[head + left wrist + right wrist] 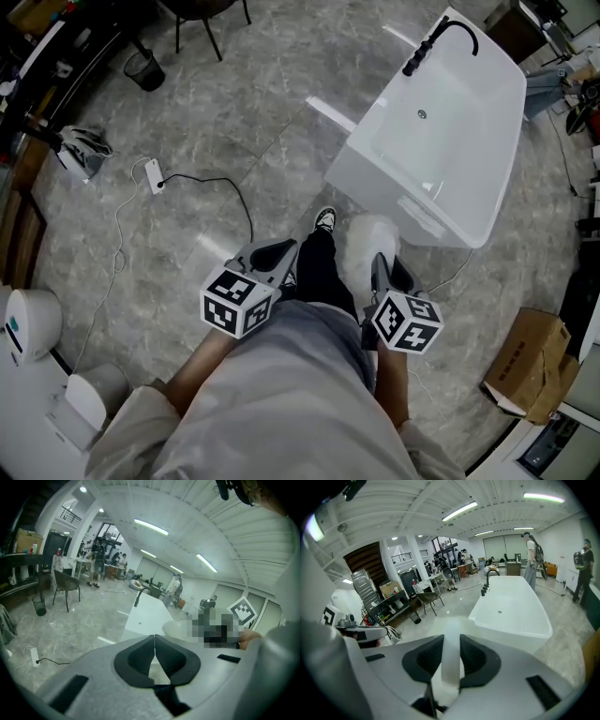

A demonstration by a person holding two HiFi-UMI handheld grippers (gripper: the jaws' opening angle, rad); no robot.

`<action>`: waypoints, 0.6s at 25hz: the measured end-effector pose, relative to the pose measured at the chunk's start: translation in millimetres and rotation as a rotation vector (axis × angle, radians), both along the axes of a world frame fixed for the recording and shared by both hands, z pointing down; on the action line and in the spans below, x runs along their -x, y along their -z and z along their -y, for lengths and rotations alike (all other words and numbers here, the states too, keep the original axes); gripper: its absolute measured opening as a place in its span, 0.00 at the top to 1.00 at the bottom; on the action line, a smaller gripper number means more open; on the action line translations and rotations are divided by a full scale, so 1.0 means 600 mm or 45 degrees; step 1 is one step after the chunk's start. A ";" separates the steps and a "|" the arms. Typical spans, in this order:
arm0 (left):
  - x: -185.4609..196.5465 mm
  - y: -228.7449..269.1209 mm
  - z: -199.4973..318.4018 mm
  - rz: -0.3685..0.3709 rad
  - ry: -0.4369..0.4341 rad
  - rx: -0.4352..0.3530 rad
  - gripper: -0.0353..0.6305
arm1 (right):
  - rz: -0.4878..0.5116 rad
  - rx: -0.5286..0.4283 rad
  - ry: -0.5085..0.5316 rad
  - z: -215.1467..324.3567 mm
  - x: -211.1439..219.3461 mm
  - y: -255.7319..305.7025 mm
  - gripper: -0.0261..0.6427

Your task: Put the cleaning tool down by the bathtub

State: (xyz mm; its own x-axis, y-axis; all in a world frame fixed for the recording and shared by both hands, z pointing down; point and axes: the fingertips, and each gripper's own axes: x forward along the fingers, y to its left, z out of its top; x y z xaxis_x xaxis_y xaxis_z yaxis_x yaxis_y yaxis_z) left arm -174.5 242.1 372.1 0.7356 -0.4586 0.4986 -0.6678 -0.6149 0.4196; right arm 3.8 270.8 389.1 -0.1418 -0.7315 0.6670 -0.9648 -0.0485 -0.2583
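Pinching the cleaning tool [364, 242] between its jaws, the right gripper [451, 644] holds it near the bathtub [450, 122]; the left gripper [154, 641] is pressed together, empty. Let go this high, the tool could topple away.

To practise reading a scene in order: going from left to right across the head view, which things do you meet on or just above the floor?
From the left: power strip → left gripper → right gripper, shut on the cleaning tool → cardboard box.
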 end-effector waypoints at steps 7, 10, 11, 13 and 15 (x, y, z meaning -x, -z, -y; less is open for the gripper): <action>-0.033 -0.006 0.056 0.126 -0.057 -0.078 0.94 | 0.019 0.036 0.001 0.068 -0.025 -0.020 0.84; -0.050 -0.002 0.091 0.112 -0.066 -0.073 0.94 | 0.035 0.031 0.010 0.105 -0.031 -0.020 0.84; -0.054 -0.001 0.105 0.113 -0.064 -0.075 0.94 | 0.039 0.029 0.015 0.118 -0.034 -0.020 0.84; -0.065 -0.001 0.133 0.143 -0.072 -0.095 0.94 | 0.044 0.031 0.017 0.146 -0.043 -0.023 0.84; -0.080 -0.003 0.155 0.172 -0.100 -0.112 0.94 | 0.046 0.036 0.007 0.170 -0.055 -0.027 0.84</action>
